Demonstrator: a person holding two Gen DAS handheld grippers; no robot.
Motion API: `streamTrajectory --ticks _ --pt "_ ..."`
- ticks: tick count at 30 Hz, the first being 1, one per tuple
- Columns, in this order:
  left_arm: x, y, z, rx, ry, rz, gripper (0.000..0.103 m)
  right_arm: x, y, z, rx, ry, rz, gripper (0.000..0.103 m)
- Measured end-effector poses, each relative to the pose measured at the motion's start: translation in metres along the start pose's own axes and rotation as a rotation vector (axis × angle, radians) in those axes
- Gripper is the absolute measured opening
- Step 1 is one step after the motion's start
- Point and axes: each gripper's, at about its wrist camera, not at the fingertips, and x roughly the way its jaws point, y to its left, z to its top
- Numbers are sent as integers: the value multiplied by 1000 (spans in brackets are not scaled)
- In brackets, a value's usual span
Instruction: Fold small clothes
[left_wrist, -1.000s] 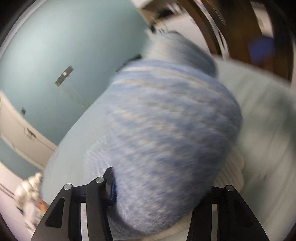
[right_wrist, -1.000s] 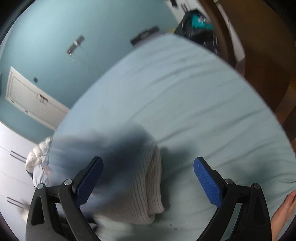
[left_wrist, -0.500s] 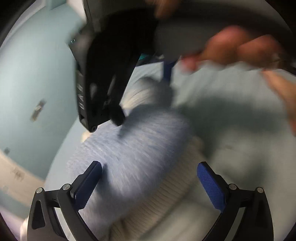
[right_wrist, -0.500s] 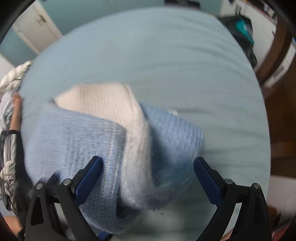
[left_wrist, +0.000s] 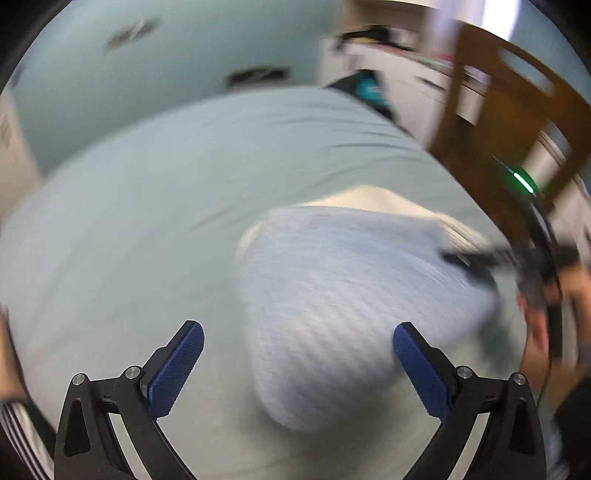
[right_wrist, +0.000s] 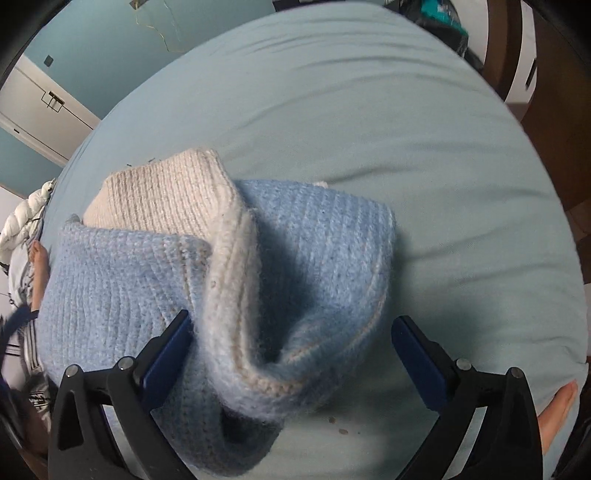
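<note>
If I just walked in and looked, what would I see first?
You would first see the fluffy blue and cream knitted garment, lying bunched up on the pale green bed sheet. Right over it is the right gripper, with its blue-padded fingers spread wide open. In the blurry left view, the left gripper is open too, and a brown wooden chair stands past the bed.

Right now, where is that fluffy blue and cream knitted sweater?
The blue and cream knitted sweater lies bunched on the pale green bedsheet, low and left of centre in the right wrist view, directly ahead of the right gripper with its jaws spread wide.
</note>
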Motion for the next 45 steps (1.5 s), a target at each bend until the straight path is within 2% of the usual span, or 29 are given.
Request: streamTrajectory --ticks 4,7,8,9,11,15,20,21,23,24,26,27,28,30,33,35,37,39,41,43,45 --pt "32 29 11 -220 100 -179 103 2 1 -4 -2 11 4 100" --pt "72 38 2 -372 172 -292 103 7 1 7 4 15 -1 100" --pt "76 45 1 -411 188 -294 103 8 0 12 -2 15 -12 100" --pt "81 43 0 -418 190 -275 103 10 7 9 -15 14 -24 100" --pt "88 29 -2 -361 184 -222 103 10 19 14 -39 10 -57 100" --pt "87 8 4 -276 228 -99 103 4 40 14 -113 14 -177 101" --pt "71 -17 15 -233 288 64 103 -14 47 16 -15 89 -215 101" --pt "69 -23 18 -214 292 100 103 -19 47 17 -5 103 -205 101" --pt "65 -35 25 -162 280 173 103 -37 45 22 22 85 -116 101" --pt "64 -40 28 -135 275 200 103 -55 44 24 35 20 -54 101" --pt "65 -49 31 -87 277 222 103 -81 47 24 22 -104 -20 101" --pt "65 -52 33 -67 279 224 103 -84 49 24 17 -120 -20 101" --pt "68 -58 39 -54 286 220 103 -84 51 23 16 -111 -15 101" --pt "62 -56 47 -49 296 191 103 -67 58 19 -12 -25 37 101" --pt "41 -46 61 -94 258 180 100 -33 58 5 -61 61 -53 101" --pt "25 -39 65 -78 245 173 102 -11 53 -7 -53 108 -17 101" --pt "17 -35 67 -40 243 144 102 -1 37 -7 27 158 100 101" --pt "14 -25 61 -22 259 125 102 -4 22 2 103 167 216 101" --pt "15 -6 57 -30 283 82 102 -13 0 12 203 104 307 101" --pt "21 15 56 -70 262 67 102 -13 -16 20 269 60 314 101" --pt "31 43 57 -122 252 22 102 1 -21 24 279 95 328 101"
